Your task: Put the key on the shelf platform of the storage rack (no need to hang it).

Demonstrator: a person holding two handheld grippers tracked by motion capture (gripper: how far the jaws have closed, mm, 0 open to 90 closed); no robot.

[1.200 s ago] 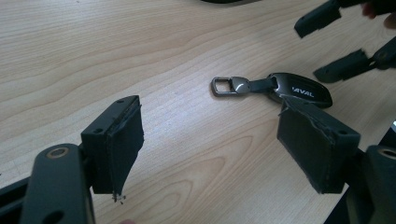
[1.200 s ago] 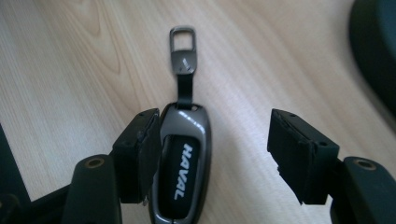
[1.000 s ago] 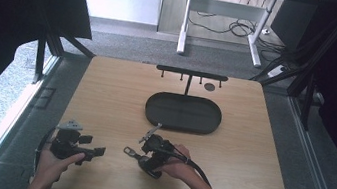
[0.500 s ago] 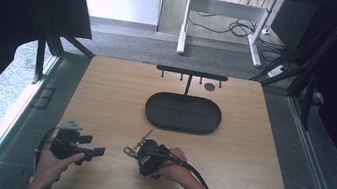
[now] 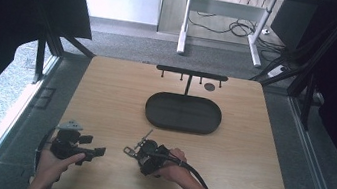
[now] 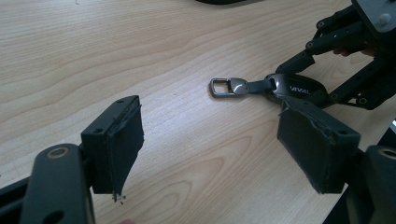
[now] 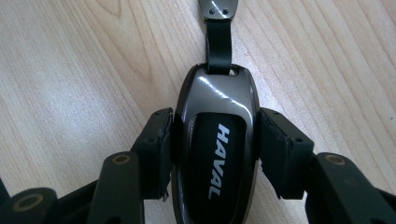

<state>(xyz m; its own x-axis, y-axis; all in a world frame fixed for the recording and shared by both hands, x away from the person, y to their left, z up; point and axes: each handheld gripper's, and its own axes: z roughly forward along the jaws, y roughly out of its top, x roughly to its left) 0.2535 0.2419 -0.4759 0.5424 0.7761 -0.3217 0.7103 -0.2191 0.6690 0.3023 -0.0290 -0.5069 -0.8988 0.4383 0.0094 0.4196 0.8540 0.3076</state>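
So the key fob [image 7: 215,154] lies flat on the table [image 5: 248,157], near the front edge on our side, and the right gripper [image 7: 215,151] is clamped on it: its jaws have just been closing, and now both pads press the fob's glossy dark sides. We read "HAVAL" in white letters on the black inset of the fob; in the left gripper view part of the same word shows. A short black strap runs from the fob's top to a metal clasp [image 6: 227,87], which rests on the wood pointing away from the gripper. We judge the side grip is chosen because the fob is thin and flat, so the long edges give the pads something to bite. The left gripper [image 6: 212,149] sits just beside, jaws wide apart with nothing between them, aimed at the clasp, probably ready to help. Further back, a dark oval tray [image 5: 183,113] and a black rack with hooks [image 5: 192,73] stand near the table's far edge, likely where the fob is meant to hang.
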